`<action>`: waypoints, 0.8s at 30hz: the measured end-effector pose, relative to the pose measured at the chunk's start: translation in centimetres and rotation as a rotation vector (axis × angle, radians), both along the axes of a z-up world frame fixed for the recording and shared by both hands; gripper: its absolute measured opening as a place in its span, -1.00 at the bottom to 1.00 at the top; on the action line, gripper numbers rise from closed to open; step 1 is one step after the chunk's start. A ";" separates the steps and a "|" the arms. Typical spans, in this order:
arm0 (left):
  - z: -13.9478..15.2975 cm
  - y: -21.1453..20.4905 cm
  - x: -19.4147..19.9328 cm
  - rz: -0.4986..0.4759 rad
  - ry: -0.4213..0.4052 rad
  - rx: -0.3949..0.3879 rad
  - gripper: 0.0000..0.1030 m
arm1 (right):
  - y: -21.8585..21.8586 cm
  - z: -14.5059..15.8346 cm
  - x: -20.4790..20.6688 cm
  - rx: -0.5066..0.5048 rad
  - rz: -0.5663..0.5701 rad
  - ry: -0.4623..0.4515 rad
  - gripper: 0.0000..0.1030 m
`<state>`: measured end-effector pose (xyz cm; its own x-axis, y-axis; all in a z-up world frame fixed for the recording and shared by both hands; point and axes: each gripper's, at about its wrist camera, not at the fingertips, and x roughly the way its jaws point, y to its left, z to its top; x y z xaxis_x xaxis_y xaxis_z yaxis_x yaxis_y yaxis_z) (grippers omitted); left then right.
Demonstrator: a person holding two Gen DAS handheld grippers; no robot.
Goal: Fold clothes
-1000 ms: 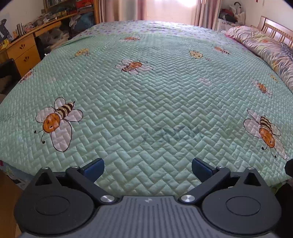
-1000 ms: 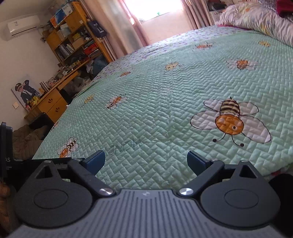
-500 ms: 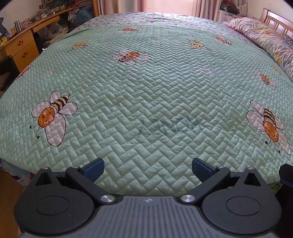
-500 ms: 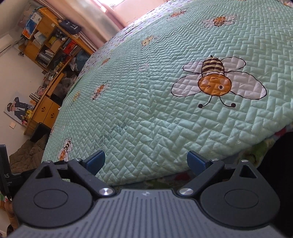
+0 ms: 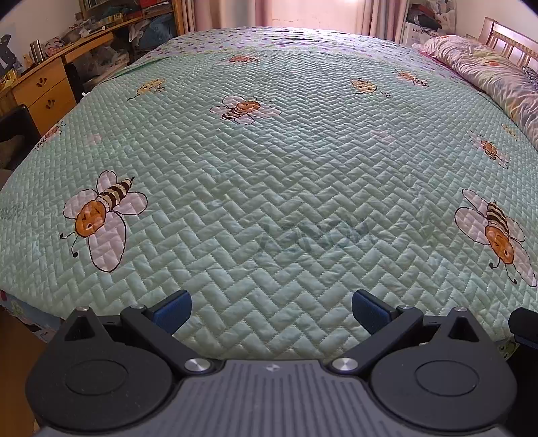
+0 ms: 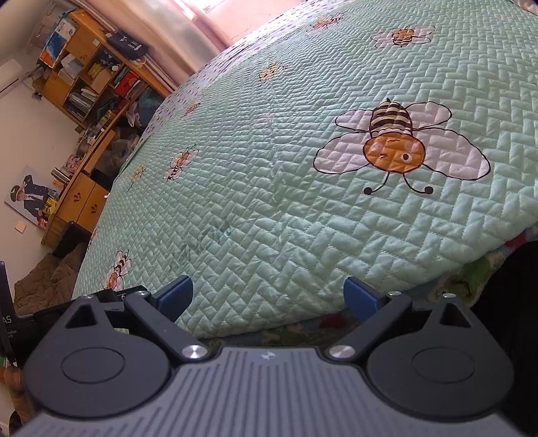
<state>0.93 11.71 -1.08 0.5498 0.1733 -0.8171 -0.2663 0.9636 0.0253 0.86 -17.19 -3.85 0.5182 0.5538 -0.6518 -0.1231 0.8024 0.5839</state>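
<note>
No garment shows in either view. A bed with a mint-green quilted cover [image 5: 285,168] printed with bees fills both views. My left gripper [image 5: 270,314] is open over the near edge of the bed, its blue-padded fingertips wide apart with nothing between them. In the right wrist view the same quilted cover [image 6: 302,201] appears tilted, and my right gripper [image 6: 269,297] is also open and holds nothing, hovering by the bed's near edge. A dark part of the right gripper [image 5: 526,327] peeks in at the right border of the left wrist view.
A wooden desk with drawers [image 5: 43,90] and cluttered shelves [image 6: 84,77] stand left of the bed. A flowered duvet [image 5: 487,74] and a wooden headboard [image 5: 511,40] lie at the far right. Curtains [image 5: 302,13] hang behind. A brown blanket [image 6: 43,282] lies on the floor.
The left view tipped down over the bed, then lifted back toward the far end. The right gripper rolled and dipped toward the bed's near edge. Both grippers stayed open.
</note>
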 end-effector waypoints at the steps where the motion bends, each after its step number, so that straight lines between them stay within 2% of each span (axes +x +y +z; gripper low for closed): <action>1: 0.0 -0.1 -0.1 0.001 -0.003 0.006 0.97 | 0.0 0.0 0.0 -0.001 0.001 0.001 0.87; 24: 0.9 -0.7 -0.4 -0.012 -0.030 0.039 0.98 | 0.2 0.0 -0.1 -0.004 0.004 -0.002 0.87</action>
<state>0.52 11.04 -0.18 0.5766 0.1978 -0.7927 -0.2558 0.9652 0.0548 0.79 -16.98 -3.90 0.5177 0.5532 -0.6526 -0.1273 0.8041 0.5807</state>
